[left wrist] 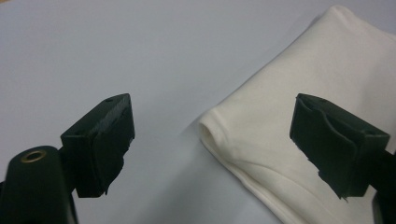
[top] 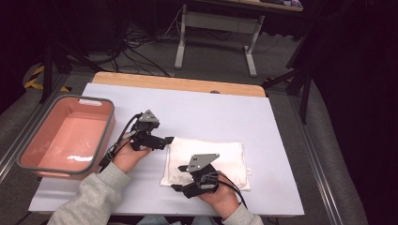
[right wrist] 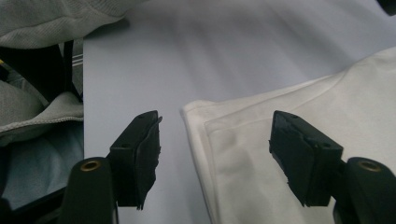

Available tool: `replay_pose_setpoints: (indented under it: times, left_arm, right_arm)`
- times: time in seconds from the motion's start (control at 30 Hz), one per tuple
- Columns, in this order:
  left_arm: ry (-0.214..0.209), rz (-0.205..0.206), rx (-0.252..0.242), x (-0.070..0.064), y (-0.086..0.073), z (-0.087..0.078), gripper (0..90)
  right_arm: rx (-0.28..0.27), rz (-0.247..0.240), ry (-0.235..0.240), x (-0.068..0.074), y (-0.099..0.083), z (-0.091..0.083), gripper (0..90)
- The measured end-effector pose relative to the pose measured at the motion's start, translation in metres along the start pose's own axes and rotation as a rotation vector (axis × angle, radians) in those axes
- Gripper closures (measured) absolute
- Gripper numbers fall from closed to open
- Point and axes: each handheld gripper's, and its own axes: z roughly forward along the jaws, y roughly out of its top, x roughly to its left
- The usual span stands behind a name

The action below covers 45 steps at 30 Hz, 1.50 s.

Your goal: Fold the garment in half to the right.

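Observation:
A folded white cloth [top: 206,159] lies flat on the white table cover [top: 197,112], near the front. My left gripper [top: 168,140] is open at the cloth's far left corner; in the left gripper view its jaws straddle that rounded corner [left wrist: 219,133] just above it. My right gripper [top: 178,177] is open at the near left corner; in the right gripper view the cloth's corner [right wrist: 196,114] lies between the two jaws, slightly ahead of them. Neither gripper holds anything.
A pink bin [top: 70,136] with a grey rim stands at the table's left edge. Bare wood of the table [top: 178,84] shows at the far edge. Grey sleeves [top: 89,197] come in from the bottom. A desk frame and cables lie on the floor beyond.

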Motion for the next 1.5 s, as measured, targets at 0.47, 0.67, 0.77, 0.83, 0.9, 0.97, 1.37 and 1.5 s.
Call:
replay_pose_setpoints:
  times: [0.47, 0.67, 0.77, 0.83, 0.9, 0.97, 1.37, 1.5]
  left_arm:
    - [-0.004, 0.002, 0.012, 0.002, -0.002, 0.000, 14.9]
    - [0.000, 0.000, 0.016, 0.001, -0.004, 0.000, 14.9]
    - [0.006, 0.006, 0.019, 0.001, -0.004, 0.000, 14.9]
    - [0.004, -0.002, 0.023, 0.000, -0.005, 0.000, 14.9]
    - [0.006, 0.000, 0.025, 0.000, -0.006, -0.001, 14.8]
    - [0.008, 0.001, 0.027, 0.000, -0.006, -0.001, 14.8]
    - [0.014, 0.007, 0.053, -0.004, -0.006, 0.013, 18.4]
    - [0.034, 0.016, 0.088, -0.006, -0.005, 0.023, 19.7]
  right_arm:
    - [0.071, -0.029, 0.014, 0.001, 0.000, 0.022, 41.5]
    - [0.117, -0.069, -0.014, 0.004, 0.000, 0.032, 44.4]
    - [0.124, -0.087, -0.043, 0.007, 0.001, 0.034, 47.9]
    - [0.123, -0.090, -0.059, 0.008, 0.001, 0.034, 51.4]
    - [0.116, -0.097, -0.075, 0.007, 0.001, 0.034, 56.8]
    - [0.113, -0.105, -0.084, 0.007, 0.000, 0.033, 60.8]
    - [0.101, -0.051, -0.077, 0.001, 0.001, 0.031, 81.3]
    - [0.102, -0.058, -0.075, 0.001, 0.002, 0.030, 81.5]
